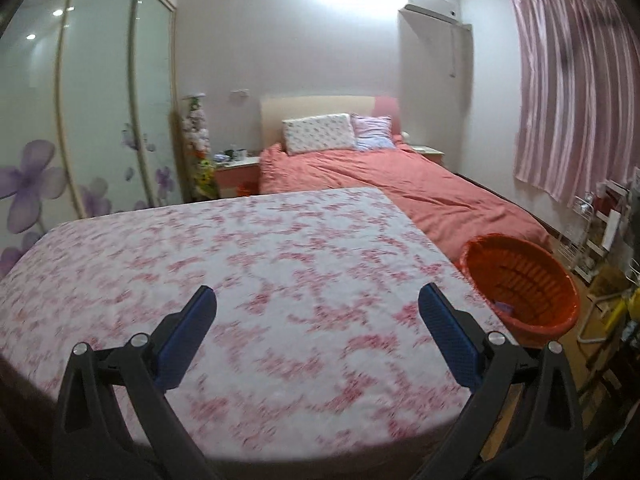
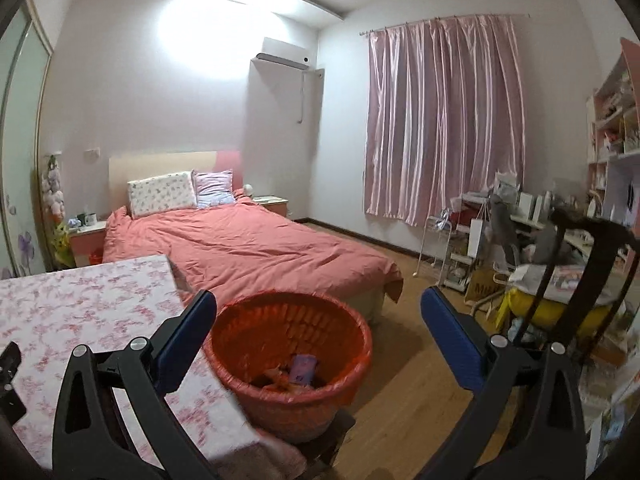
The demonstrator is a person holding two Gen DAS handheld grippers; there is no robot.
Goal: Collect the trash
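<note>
The left gripper [image 1: 316, 300], with blue padded fingers [image 1: 192, 332] spread wide and nothing between them, hangs above a table covered by a white cloth with pink flower print [image 1: 240, 248]. A round orange plastic basket [image 1: 520, 284] stands just beside the table's right edge, with a small purple item [image 1: 505, 307] inside.

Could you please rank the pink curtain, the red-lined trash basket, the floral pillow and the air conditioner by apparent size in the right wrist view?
1. pink curtain
2. red-lined trash basket, though nearness to the camera inflates it
3. floral pillow
4. air conditioner, close to the pillow, so that order is unsure
</note>
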